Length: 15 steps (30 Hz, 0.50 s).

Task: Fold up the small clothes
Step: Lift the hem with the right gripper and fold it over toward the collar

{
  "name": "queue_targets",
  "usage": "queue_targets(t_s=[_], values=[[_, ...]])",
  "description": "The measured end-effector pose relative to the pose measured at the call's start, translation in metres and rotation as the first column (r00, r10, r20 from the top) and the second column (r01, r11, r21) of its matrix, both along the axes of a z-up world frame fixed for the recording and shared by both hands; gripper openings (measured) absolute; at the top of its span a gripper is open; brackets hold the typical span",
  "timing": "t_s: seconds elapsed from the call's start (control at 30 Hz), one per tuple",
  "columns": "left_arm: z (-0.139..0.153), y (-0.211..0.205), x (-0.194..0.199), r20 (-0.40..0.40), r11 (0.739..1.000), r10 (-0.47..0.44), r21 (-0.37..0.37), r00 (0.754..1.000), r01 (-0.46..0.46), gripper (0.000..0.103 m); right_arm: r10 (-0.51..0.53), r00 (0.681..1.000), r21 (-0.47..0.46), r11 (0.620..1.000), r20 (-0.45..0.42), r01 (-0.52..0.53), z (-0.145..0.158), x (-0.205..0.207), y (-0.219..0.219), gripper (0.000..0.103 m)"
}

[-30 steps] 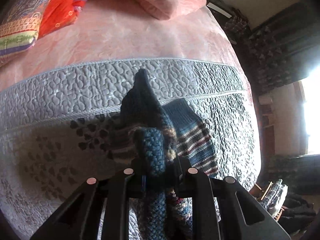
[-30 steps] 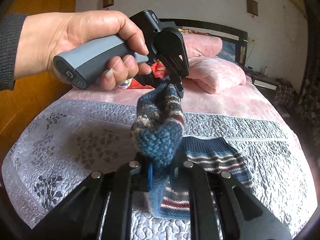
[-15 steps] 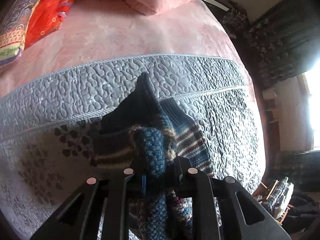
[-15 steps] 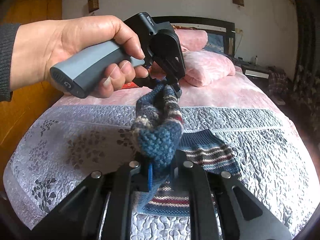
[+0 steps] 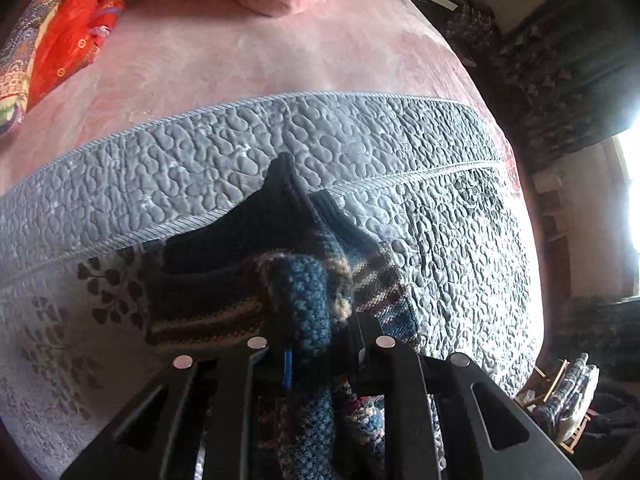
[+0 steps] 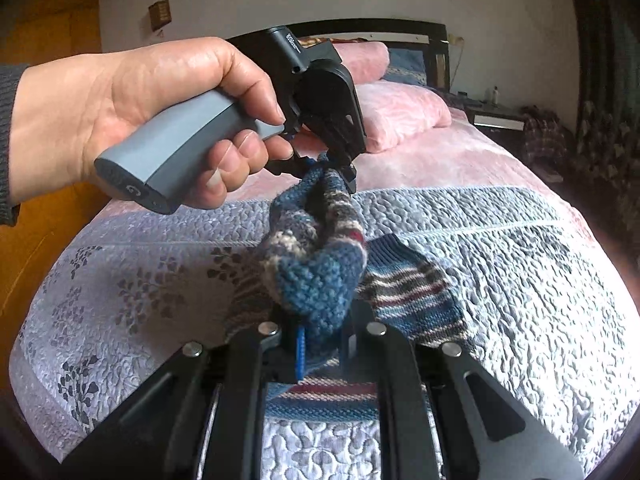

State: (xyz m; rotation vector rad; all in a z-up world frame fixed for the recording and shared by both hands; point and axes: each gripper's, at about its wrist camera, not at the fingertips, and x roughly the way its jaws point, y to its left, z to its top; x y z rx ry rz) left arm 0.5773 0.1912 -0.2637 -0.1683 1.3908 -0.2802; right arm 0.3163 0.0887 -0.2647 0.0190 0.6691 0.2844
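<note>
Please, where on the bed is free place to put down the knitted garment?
Bare grey quilt lies right of the striped knit garment, and bare floral quilt left of it. Pink blanket behind is open too. Crowded: pillow and red bedding at the head.

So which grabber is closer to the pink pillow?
Left. The left gripper holds the sock by its far end, toward the pink pillow; the right gripper holds the near end, farther back.

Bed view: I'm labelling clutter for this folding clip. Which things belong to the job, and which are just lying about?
In the job:
striped blue knitted sock
left gripper
right gripper
grey quilted bedspread

Lying about:
pink pillow
red patterned cloth
dark bedside table
</note>
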Motion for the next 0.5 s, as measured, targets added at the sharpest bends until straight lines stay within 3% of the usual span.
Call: queue_targets(t_s=[0.5], values=[[-0.043, -0.058, 0.012, -0.006, 0.999, -0.021, 0.035, 1.0, 0.022, 0.019, -0.056, 0.996, 0.062, 0.996, -0.068, 0.061, -0.04, 0.011, -0.052, 0.01]])
